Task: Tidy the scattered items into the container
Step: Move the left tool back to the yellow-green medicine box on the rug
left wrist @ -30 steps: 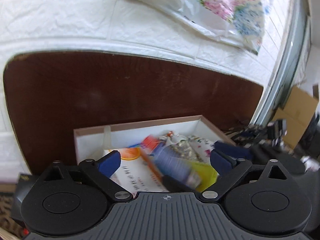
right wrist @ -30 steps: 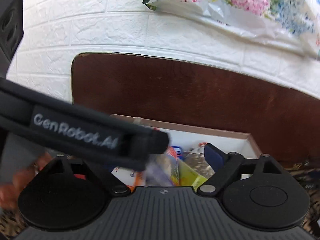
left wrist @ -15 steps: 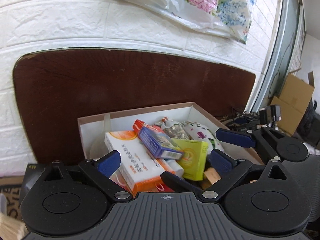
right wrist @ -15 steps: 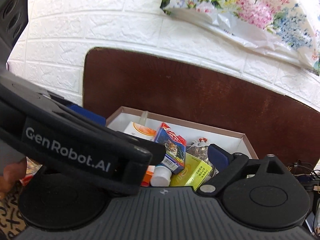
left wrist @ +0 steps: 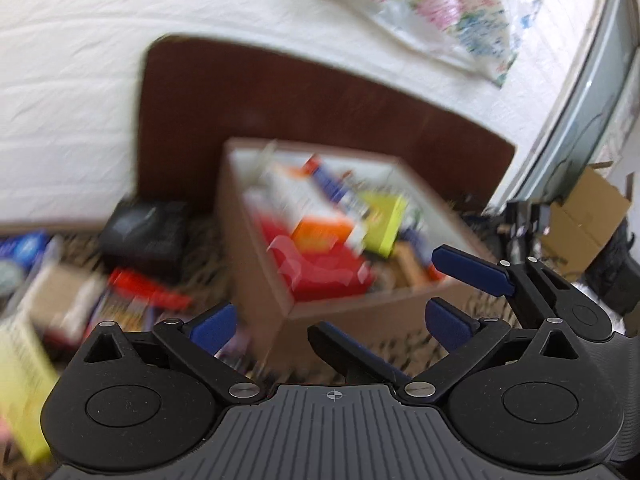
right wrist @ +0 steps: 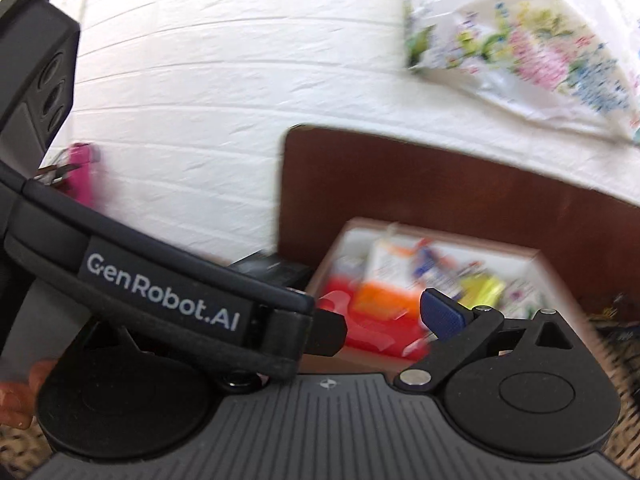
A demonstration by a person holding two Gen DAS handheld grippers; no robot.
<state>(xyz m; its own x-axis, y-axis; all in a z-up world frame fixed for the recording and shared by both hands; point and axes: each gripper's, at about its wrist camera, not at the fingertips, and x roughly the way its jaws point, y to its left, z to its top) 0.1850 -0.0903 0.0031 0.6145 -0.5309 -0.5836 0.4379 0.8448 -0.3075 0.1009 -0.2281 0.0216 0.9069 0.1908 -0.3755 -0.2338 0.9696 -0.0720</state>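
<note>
A brown cardboard box [left wrist: 344, 316] with white inner walls stands ahead, filled with several packets: an orange-white box [left wrist: 316, 216], a red packet [left wrist: 324, 268], a yellow-green box [left wrist: 384, 220]. My left gripper [left wrist: 328, 320] is open and empty, a little before the box's near corner. The right gripper's blue fingers [left wrist: 472, 276] show at the box's right side in the left wrist view. In the right wrist view the box [right wrist: 332, 256] lies ahead; my right gripper [right wrist: 380, 320] is open and empty, its left finger hidden behind the left gripper's body [right wrist: 160, 292].
More items lie scattered on the patterned mat left of the box: a black box [left wrist: 144, 236], a red packet [left wrist: 148, 288], a yellow-green box [left wrist: 24, 392], blue packs [left wrist: 24, 244]. A dark brown board [left wrist: 320, 120] leans on the white wall behind. Cardboard cartons [left wrist: 588, 216] stand at right.
Both grippers have pulled back and swung left from over the box, so it now sits further away and scattered items at left have come into view. The views are motion-blurred.
</note>
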